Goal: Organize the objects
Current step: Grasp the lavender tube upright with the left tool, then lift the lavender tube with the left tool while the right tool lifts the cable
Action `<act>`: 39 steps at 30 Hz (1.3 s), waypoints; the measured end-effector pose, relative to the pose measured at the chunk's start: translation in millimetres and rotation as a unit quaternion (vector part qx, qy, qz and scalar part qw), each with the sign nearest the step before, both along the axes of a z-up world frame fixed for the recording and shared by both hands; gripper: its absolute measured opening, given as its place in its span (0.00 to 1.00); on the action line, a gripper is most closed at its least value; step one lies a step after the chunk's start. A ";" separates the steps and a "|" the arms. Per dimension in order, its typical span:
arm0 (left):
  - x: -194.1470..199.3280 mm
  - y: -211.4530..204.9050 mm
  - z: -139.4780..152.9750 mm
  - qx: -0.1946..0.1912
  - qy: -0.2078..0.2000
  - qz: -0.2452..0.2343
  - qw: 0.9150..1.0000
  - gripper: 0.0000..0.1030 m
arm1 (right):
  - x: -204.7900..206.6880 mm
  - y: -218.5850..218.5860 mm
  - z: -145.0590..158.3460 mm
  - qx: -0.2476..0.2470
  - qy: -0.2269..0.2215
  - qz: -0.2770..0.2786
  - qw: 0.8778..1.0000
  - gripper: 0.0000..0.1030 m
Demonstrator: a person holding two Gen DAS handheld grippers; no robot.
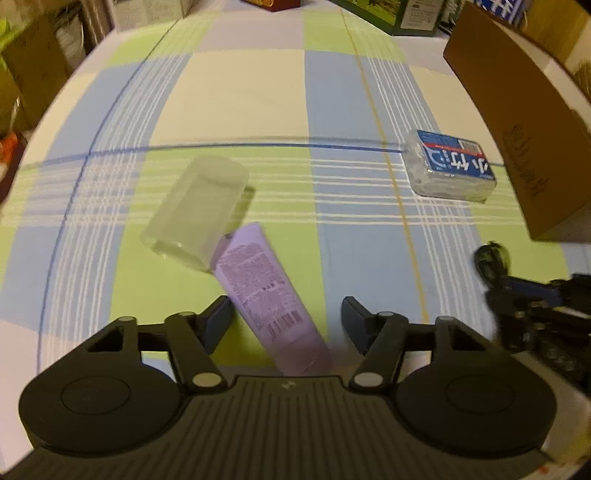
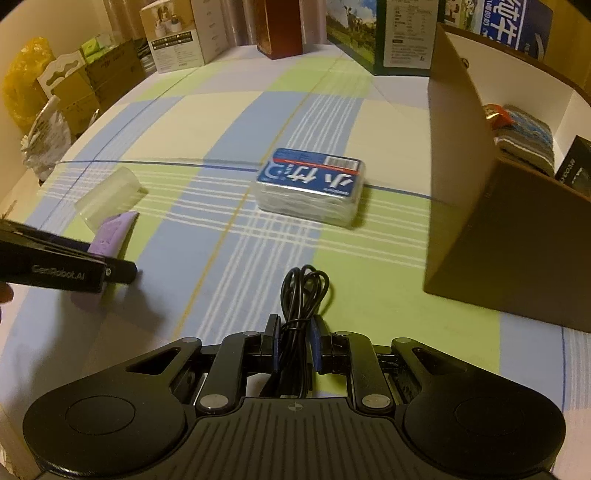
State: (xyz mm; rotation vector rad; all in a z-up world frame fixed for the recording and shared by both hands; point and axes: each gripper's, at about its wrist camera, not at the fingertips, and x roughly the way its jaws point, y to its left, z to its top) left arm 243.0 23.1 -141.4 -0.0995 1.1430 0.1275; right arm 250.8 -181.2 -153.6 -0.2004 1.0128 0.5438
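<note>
A purple tube (image 1: 267, 295) with a clear cap (image 1: 197, 210) lies on the plaid cloth. My left gripper (image 1: 286, 317) is open, its fingers on either side of the tube's lower body. A blue-labelled tissue pack (image 1: 452, 166) lies to the right. In the right wrist view my right gripper (image 2: 294, 341) is shut on a coiled black cable (image 2: 304, 295) just above the cloth. The tissue pack (image 2: 314, 184) lies ahead of it, the tube (image 2: 110, 232) and the left gripper (image 2: 118, 273) at the left.
An open cardboard box (image 2: 465, 177) stands at the right with cloths and a dark item inside. Cartons and boxes (image 2: 391, 33) line the far edge of the table. Bags and boxes (image 2: 55, 96) stand at the left.
</note>
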 end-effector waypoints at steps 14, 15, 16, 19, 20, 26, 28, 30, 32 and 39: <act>-36.3 -32.7 4.9 0.006 -0.013 -0.064 0.998 0.28 | -20.1 -42.6 4.4 -0.010 0.004 0.030 0.999 0.13; -41.1 -35.6 5.3 0.003 -0.012 -0.070 0.997 0.28 | -21.8 -45.3 4.6 -0.011 0.006 0.032 0.999 0.13; -46.0 -39.0 5.6 0.001 -0.011 -0.077 0.997 0.28 | -24.4 -48.9 5.3 -0.012 0.009 0.035 0.999 0.13; -57.9 -46.3 7.5 -0.003 -0.007 -0.086 0.996 0.28 | -28.6 -56.9 6.2 -0.018 0.010 0.035 0.999 0.13; -60.4 -48.0 7.7 -0.004 -0.006 -0.087 0.996 0.28 | -30.0 -59.3 6.4 -0.019 0.009 0.033 0.999 0.13; -59.7 -55.3 8.4 -0.002 -0.001 -0.074 0.997 0.32 | -34.1 -64.7 6.6 -0.023 0.000 0.024 0.999 0.35; -58.8 -59.1 8.3 0.005 -0.001 -0.074 0.997 0.33 | -35.2 -65.2 6.3 -0.024 -0.004 0.022 0.999 0.35; -58.8 -60.7 8.3 0.006 -0.003 -0.073 0.997 0.33 | -36.2 -65.2 6.3 -0.024 -0.008 0.021 0.999 0.35; -57.7 -61.1 8.1 0.005 -0.003 -0.071 0.997 0.33 | -37.0 -64.2 5.6 -0.023 -0.016 0.021 0.999 0.35; -54.3 -68.0 8.2 0.009 -0.009 -0.072 0.997 0.28 | -40.3 -52.8 4.1 -0.028 -0.036 0.034 0.998 0.12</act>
